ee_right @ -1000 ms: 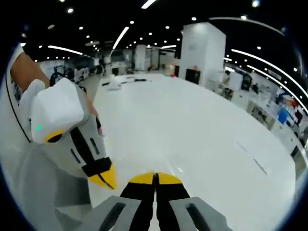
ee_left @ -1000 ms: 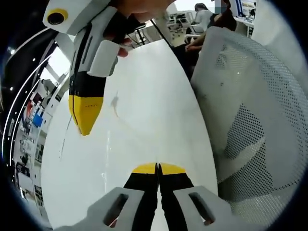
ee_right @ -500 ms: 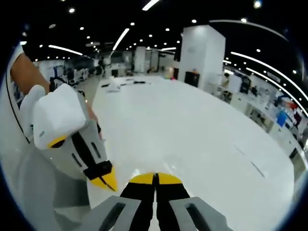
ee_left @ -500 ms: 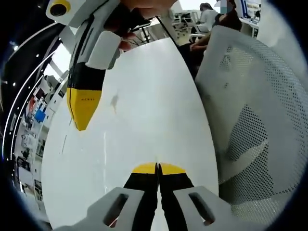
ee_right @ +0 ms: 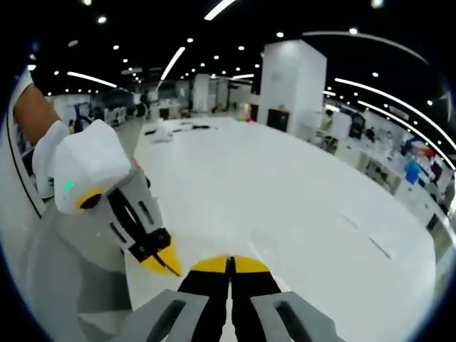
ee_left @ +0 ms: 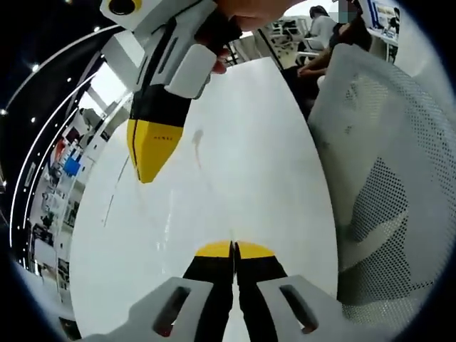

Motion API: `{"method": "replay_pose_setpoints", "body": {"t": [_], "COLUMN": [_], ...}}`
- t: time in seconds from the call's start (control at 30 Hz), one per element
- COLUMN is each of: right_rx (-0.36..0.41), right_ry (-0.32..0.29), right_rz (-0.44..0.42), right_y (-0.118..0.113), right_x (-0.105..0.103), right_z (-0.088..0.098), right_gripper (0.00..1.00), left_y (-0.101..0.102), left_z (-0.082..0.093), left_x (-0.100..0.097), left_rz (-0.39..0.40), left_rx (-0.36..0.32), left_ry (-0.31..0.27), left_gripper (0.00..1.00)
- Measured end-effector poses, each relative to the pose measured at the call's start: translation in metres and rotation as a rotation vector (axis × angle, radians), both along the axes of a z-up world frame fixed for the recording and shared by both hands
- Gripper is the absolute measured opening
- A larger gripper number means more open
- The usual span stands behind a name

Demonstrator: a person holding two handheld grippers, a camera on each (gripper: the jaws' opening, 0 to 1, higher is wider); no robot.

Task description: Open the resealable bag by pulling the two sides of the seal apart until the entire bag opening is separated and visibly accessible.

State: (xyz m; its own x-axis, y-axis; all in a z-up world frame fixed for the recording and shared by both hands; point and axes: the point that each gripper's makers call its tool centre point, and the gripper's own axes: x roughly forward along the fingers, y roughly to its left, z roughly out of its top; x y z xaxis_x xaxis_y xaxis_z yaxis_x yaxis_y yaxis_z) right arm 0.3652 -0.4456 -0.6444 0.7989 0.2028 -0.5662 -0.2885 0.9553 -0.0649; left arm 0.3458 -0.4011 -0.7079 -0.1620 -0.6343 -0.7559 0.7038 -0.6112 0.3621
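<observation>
In the left gripper view my left gripper (ee_left: 233,250) rises from the bottom, its yellow-tipped jaws pressed shut with nothing visible between them. The right gripper (ee_left: 152,158), held by a hand, hangs from the upper left with its yellow tip shut and pointing down at the white table (ee_left: 242,149). In the right gripper view my right gripper (ee_right: 230,265) is shut over the same table (ee_right: 285,192), and the left gripper (ee_right: 161,258) sits close at its left, tip down. Faint glossy streaks (ee_left: 197,140) lie on the tabletop; I cannot tell whether they are clear plastic.
A white mesh chair back (ee_left: 385,164) stands close along the table's right edge. People sit at desks (ee_left: 320,28) beyond the table's far end. A white pillar (ee_right: 292,78) and shelving (ee_right: 413,171) stand far behind the table.
In the left gripper view the right gripper has shifted right and slightly lower. In the right gripper view the left gripper's tip has edged nearer my jaws. Both stay shut.
</observation>
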Motion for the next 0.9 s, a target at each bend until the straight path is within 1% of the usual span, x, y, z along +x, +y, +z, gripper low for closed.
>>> {"method": "replay_pose_setpoints", "body": {"t": [0.13,0.17,0.2,0.27,0.33,0.37,0.4,0.47,0.6,0.73,0.9], "right_rx": [-0.006,-0.020,-0.027,-0.050,-0.065,-0.067,-0.071,-0.078,-0.096,-0.115,-0.212], "right_ry": [0.010,0.011,0.014,0.015,0.018,0.021,0.023,0.027,0.040,0.046,0.041], "right_rz": [0.009,0.017,0.024,0.046,0.050,0.052,0.053,0.054,0.052,0.059,0.100], "right_y": [0.000,0.000,0.000,0.002,0.001,0.000,-0.001,-0.003,-0.006,-0.008,-0.014], "right_x": [0.000,0.000,0.000,-0.001,-0.002,-0.002,-0.002,-0.001,0.000,0.000,0.001], "right_z": [-0.004,-0.006,-0.008,-0.011,-0.013,-0.015,-0.016,-0.019,-0.026,-0.033,-0.046], "right_gripper": [0.00,0.00,0.00,0.00,0.00,0.00,0.00,0.00,0.00,0.00,0.00], "left_y": [-0.002,-0.004,-0.007,-0.011,-0.013,-0.014,-0.014,-0.012,-0.008,-0.002,0.013], "left_z": [0.000,0.001,0.003,0.009,0.015,0.018,0.020,0.023,0.027,0.029,0.029], "left_x": [0.000,0.001,0.002,0.004,0.007,0.008,0.008,0.011,0.015,0.019,0.030], "left_rz": [0.017,0.023,0.038,0.080,0.111,0.132,0.152,0.186,0.211,0.222,0.263], "left_rx": [-0.004,-0.015,-0.027,-0.058,-0.081,-0.090,-0.093,-0.090,-0.099,-0.107,-0.114], "left_ry": [0.019,0.020,0.033,0.076,0.106,0.133,0.157,0.187,0.203,0.206,0.213], "left_gripper": [0.00,0.02,0.02,0.04,0.07,0.09,0.09,0.10,0.20,0.22,0.23]}}
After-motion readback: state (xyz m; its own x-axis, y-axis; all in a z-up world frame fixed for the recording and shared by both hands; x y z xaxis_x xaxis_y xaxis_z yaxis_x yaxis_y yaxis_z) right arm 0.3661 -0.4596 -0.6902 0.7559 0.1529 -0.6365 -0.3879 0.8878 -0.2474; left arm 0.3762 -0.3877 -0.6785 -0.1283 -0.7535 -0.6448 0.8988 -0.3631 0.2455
